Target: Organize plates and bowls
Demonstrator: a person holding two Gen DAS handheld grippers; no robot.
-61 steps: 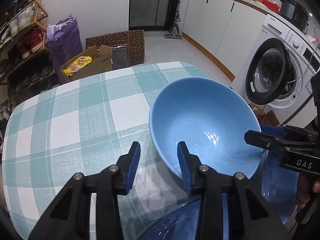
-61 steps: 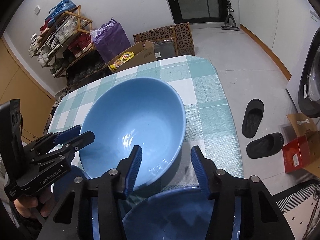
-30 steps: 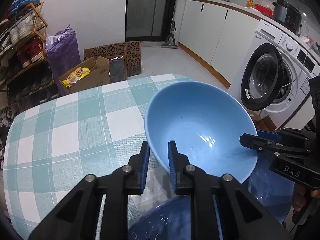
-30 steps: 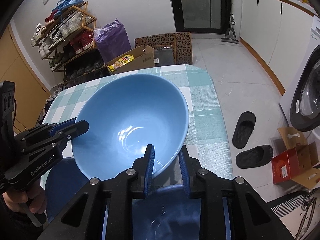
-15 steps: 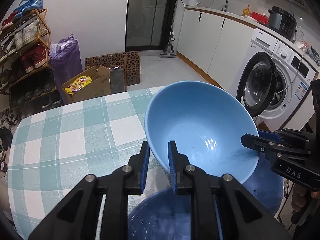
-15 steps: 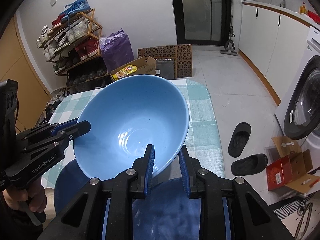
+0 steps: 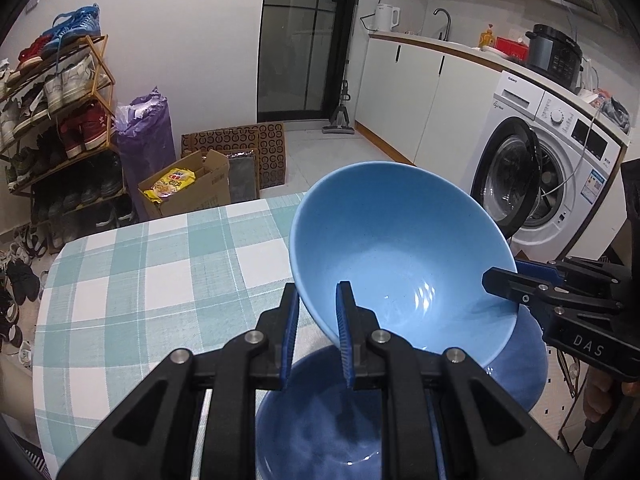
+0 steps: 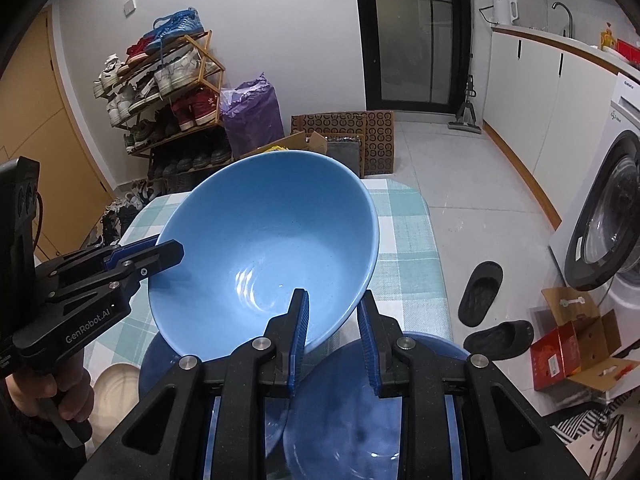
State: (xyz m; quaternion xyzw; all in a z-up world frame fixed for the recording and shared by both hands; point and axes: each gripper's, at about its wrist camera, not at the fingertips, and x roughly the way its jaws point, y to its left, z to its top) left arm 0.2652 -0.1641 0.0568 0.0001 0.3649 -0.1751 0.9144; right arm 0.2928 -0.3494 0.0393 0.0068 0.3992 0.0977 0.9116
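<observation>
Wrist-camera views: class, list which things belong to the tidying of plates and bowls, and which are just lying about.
Job:
light blue bowl
dark blue bowl
left gripper
right gripper

Lying about:
shoe rack
washing machine
slippers
cardboard box

White walls and a pale tiled floor (image 8: 460, 184); a dark glass door (image 7: 304, 44) at the back, a wooden shoe rack (image 7: 52, 120) on the left, white cabinets (image 7: 416, 92) and a washing machine (image 7: 548, 172) on the right, cardboard boxes (image 7: 188, 188) on the floor
</observation>
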